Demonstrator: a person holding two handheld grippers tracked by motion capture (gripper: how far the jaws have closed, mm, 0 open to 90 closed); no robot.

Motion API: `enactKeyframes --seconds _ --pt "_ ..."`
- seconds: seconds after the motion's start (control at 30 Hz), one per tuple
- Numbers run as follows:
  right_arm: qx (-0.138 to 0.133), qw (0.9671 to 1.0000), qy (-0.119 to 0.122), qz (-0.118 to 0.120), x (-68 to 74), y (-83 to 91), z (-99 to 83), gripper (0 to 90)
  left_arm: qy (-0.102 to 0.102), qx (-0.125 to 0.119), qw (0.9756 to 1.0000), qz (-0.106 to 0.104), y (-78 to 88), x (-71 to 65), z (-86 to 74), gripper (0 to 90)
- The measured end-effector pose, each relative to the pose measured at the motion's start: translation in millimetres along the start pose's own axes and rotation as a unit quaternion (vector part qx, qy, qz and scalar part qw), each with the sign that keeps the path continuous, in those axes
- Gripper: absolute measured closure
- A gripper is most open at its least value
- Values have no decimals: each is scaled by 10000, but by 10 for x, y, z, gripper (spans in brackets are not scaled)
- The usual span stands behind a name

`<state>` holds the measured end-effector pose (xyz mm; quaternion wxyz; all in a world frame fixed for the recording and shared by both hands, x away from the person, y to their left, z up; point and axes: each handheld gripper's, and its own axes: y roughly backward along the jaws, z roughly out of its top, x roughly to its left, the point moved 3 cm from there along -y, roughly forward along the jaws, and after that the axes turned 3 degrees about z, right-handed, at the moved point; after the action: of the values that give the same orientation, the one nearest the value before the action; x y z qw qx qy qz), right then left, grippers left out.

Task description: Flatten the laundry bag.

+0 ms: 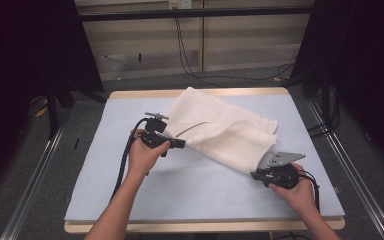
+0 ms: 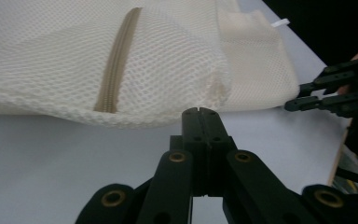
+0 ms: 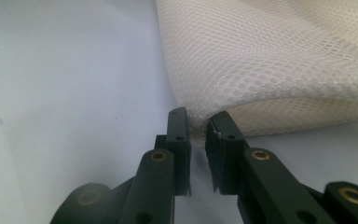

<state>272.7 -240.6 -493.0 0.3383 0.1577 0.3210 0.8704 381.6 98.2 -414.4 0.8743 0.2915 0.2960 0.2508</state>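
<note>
Lab recording bay: black curtains (image 1: 25, 45), metal floor rails (image 1: 30, 195), loose cables (image 1: 190, 60), padded table (image 1: 130, 200).

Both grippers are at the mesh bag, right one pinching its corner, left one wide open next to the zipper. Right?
Not quite. The left gripper is shut, jaws pressed together at the mesh bag edge near the zipper, as the left gripper view shows. The right gripper does pinch its corner.

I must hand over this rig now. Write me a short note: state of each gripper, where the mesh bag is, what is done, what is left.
Left gripper: jaws shut, tips at the near edge of the mesh laundry bag; whether they pinch mesh is unclear.
Right gripper: shut on the bag's corner, mesh between the pads.
Bag: lies crumpled and slanted on the blue-grey table mat, zipper closed where visible.
Done: right corner gripped.
Left: probably confirm the left grip, then spread or fold the bag.
</note>
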Motion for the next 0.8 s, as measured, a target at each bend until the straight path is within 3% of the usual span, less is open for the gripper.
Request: enactKeyframes --seconds 0.07,0.1,0.13,0.2,0.27,0.47,0.57,0.63,0.8 --pt "4 10000 -8 15 2 3 2 795 23 -16 10000 -92 -11 -17 7 886" --pt "-9 10000 -12 8 2 6 3 795 32 -65 9999 -95 -19 -29 10 739" --pt "-9 10000 -12 8 2 6 3 795 -20 -131 9999 -51 -31 -50 12 739" --pt "-11 10000 3 -2 2 7 2 794 -183 -243 9994 140 -45 -79 23 524" --pt "-6 10000 5 11 1 7 2 794 -184 -322 9991 193 -62 -99 35 417" --pt "-15 10000 2 6 2 8 3 789 -623 -362 9961 504 -145 -99 81 191" --pt "2 10000 -20 17 4 5 2 786 -815 -438 9939 597 -211 -117 118 133" --pt "6 10000 -5 25 3 5 2 786 -794 -320 9947 571 -256 -115 128 107" --pt "-5 10000 -5 1 5 5 4 785 -749 -154 9944 723 -348 -54 107 199"
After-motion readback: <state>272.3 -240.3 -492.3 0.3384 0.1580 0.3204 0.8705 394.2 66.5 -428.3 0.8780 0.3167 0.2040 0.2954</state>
